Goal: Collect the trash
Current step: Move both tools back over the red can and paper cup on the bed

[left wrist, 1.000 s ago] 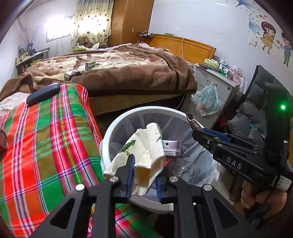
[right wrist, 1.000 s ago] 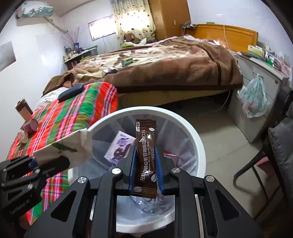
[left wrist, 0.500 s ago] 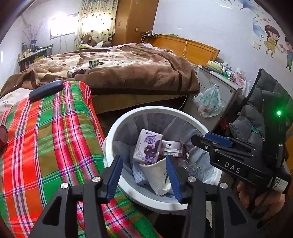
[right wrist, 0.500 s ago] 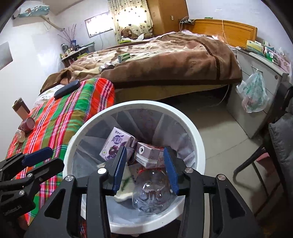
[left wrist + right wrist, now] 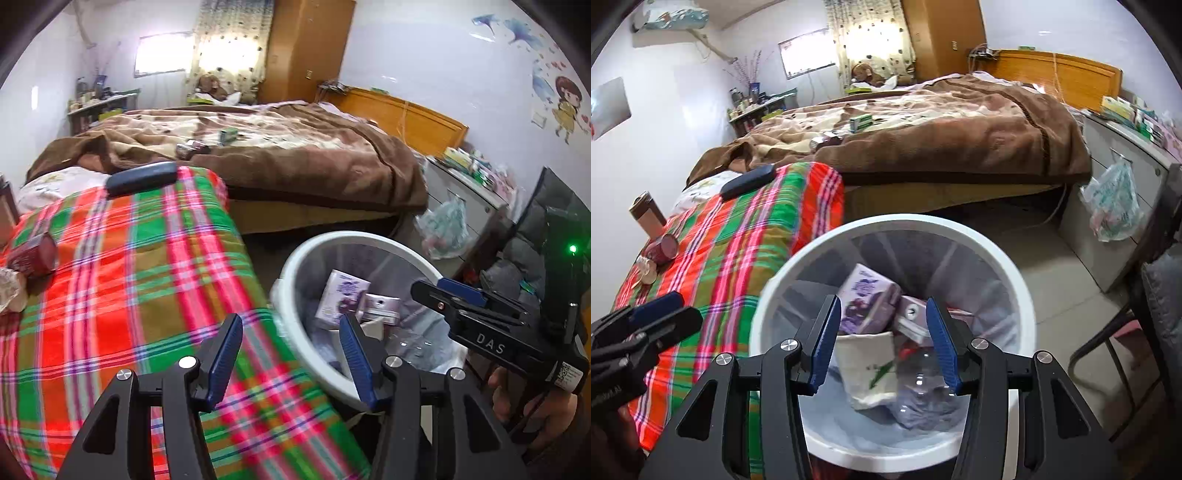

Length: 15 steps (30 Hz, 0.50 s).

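Observation:
A white trash bin [image 5: 960, 230] [image 5: 288, 280] stands beside the plaid-covered table. Inside lie a purple carton [image 5: 866, 299] [image 5: 341, 299], a white paper pack with a green leaf [image 5: 871, 369], a small box [image 5: 912, 317] and a clear bottle [image 5: 923, 380]. My right gripper [image 5: 882, 325] is open and empty above the bin. My left gripper [image 5: 291, 343] is open and empty over the table edge beside the bin. A red can [image 5: 31, 254] [image 5: 663, 247] and crumpled wrapper [image 5: 9, 291] lie at the table's left.
The plaid cloth [image 5: 129, 277] covers the table. A dark case [image 5: 142, 177] lies at its far end. A bed with a brown blanket [image 5: 295, 158] holds a can [image 5: 192, 147] and a green box [image 5: 229, 134]. A cabinet [image 5: 1126, 177], hanging bag [image 5: 1115, 199] and chair [image 5: 1160, 295] stand right.
Both grippers opened and dropped the white pack and the brown sachet into the bin. The left gripper has since swung left, over the table edge.

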Tool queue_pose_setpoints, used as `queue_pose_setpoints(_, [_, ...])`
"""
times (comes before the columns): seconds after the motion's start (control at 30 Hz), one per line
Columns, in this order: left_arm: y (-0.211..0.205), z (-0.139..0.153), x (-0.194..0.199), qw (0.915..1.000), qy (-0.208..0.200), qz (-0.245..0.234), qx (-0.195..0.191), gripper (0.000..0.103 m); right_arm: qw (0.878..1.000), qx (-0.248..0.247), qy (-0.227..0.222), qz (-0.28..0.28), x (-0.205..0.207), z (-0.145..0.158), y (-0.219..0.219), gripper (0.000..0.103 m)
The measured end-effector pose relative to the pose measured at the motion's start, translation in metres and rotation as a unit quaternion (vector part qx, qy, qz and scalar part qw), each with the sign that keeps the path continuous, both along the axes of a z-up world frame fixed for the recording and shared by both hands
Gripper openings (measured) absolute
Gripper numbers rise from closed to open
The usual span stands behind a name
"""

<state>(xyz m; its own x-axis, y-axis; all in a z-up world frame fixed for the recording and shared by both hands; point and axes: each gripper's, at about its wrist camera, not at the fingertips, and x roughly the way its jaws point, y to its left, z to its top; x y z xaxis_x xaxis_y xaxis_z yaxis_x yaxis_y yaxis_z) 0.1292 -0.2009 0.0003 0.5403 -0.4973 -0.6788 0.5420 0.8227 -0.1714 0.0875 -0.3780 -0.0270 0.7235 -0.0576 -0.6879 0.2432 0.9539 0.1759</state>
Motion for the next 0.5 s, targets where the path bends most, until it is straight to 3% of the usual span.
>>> queue_pose_setpoints(0.27, [0.054, 0.004, 0.008, 0.9983, -0.009, 0.057, 0.001, 0.054, 0.999, -0.004, -0.013, 0.041, 0.012, 0.007, 0.03, 0.05])
queue_pose_setpoints(0.5, [0.117, 0.002, 0.022, 0.991, -0.008, 0.133, 0.005, 0.055, 0.996, -0.014, -0.018, 0.092, 0.028, 0.012, 0.067, 0.05])
